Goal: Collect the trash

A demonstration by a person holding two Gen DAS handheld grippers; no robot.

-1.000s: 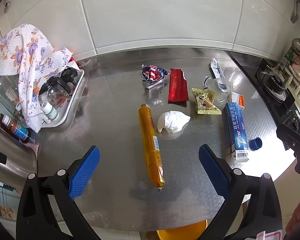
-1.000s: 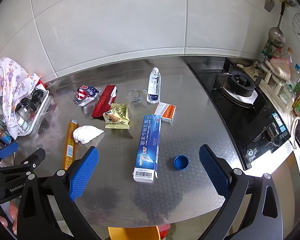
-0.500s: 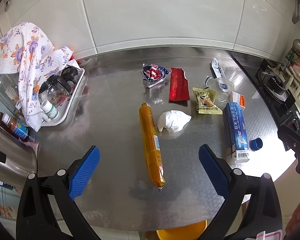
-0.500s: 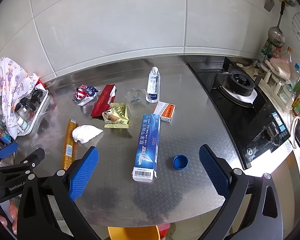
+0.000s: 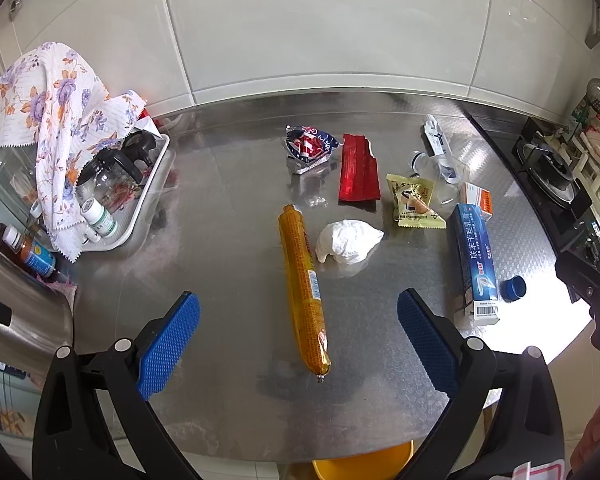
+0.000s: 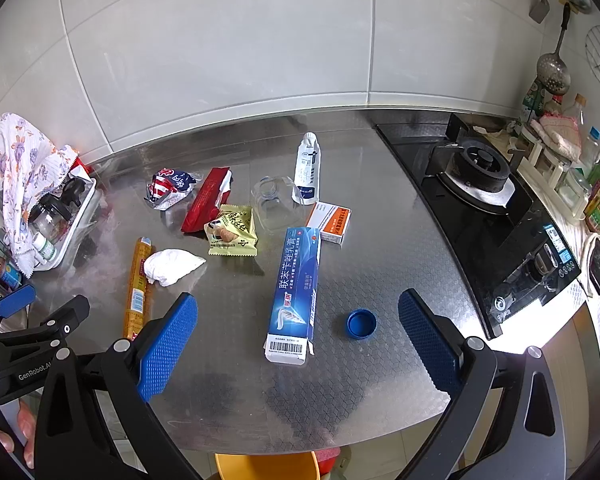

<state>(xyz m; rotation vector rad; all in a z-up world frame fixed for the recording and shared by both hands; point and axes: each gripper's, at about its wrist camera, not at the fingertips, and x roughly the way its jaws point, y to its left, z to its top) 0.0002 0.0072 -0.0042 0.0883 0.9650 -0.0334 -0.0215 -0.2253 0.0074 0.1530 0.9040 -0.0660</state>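
Near front edge of steel counter, long orange sausage-shaped wrapper lay lengthwise; blue-white carton beside it; left tongs and right tongs wide open, empty; best straddle wrapper mid-length, close crosswise

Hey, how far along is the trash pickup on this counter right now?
Nothing looks collected yet. Both claws, left and right, are open and empty above the counter. Left to pick up: the sausage, tissue wad, red wrapper, snack packet, toothpaste box and blue cap. A yellow bin shows below the counter edge.
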